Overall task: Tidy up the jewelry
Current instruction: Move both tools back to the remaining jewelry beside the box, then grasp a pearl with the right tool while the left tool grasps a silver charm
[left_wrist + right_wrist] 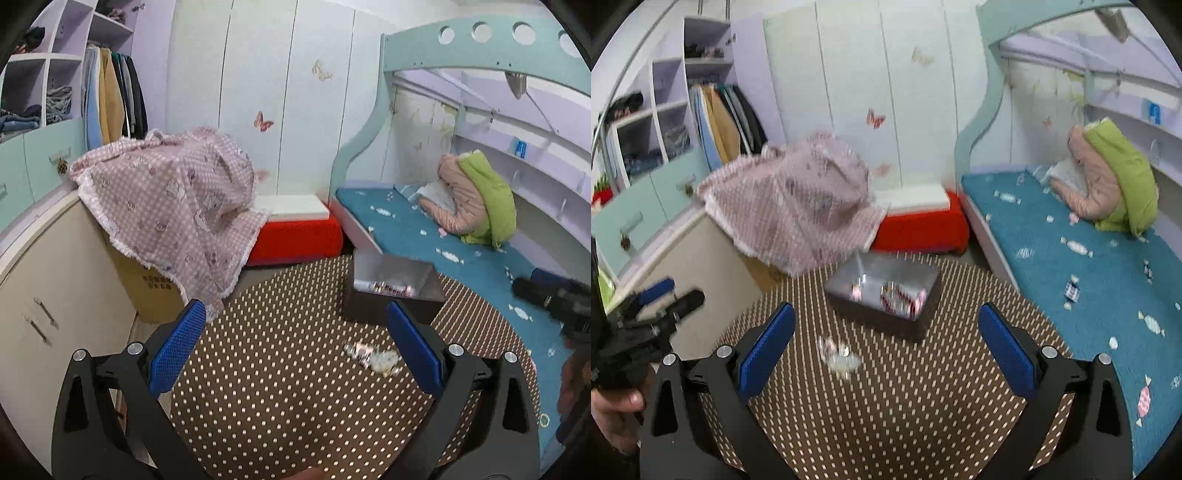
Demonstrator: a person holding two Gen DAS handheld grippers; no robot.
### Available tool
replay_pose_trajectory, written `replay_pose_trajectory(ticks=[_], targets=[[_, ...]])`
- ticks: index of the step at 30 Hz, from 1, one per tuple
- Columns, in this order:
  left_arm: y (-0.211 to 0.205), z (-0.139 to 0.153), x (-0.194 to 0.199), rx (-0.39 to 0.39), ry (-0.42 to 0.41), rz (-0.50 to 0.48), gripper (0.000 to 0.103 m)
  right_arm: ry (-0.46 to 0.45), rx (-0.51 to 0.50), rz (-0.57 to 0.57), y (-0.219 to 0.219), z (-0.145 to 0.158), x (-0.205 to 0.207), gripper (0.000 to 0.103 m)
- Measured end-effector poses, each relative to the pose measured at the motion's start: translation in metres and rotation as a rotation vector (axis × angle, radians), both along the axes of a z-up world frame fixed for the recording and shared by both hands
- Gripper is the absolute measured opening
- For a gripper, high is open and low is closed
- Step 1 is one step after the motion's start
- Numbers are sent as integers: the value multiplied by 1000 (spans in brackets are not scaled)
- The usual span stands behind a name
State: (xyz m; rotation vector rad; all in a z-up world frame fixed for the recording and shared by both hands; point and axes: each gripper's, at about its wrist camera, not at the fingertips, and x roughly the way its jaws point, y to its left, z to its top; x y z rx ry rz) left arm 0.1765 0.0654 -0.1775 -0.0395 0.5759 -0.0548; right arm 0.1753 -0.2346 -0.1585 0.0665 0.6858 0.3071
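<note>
Blue-padded fingers (pixel 177 347) of the left gripper (pixel 295 350) stand wide apart, holding nothing; likewise the right gripper (pixel 886 350). Just ahead of both, a small jewelry heap (pixel 373 358) lies loose on the dotted table (pixel 277 387), with the open box (pixel 391 291) beyond. Tangled pieces could scatter or snag if pinched carelessly.

My right wrist view is smeared: the jewelry pile (pixel 839 356) near the middle of the dotted tabletop (pixel 905 406) is a pale blur, pieces indistinguishable. In the open box (pixel 886 291) the contents are streaks. My right gripper (pixel 554 299) is cut off by the left view's edge.
</note>
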Motion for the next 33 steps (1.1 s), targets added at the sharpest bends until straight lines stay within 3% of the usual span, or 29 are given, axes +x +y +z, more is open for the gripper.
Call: replay_pose_trajectory(ticks=[8,11,13,14,20,22,25,33], targets=[[2,-40,12,19,95,10,98,173,-72,107,36,-77,18,92],[3,-53,17,25,125,11,98,223,-96,148,49,-100,27,77],[4,-62,20,24,145,10,98,241,-110,169,54,-109,32,62],[5,-66,21,22,154,9,98,247,-118,182,57,-113,34,60],[5,-82,34,17,197,4,98,213,-160,251,72,-117,38,48],[4,-86,38,19,206,-1,98,196,-192,275,77,-116,37,29],[2,-90,45,23,216,-12,98,174,-218,323,83,-115,30,12],[-18,-99,68,49,239,-60,98,180,-180,317,71,-109,19,11]])
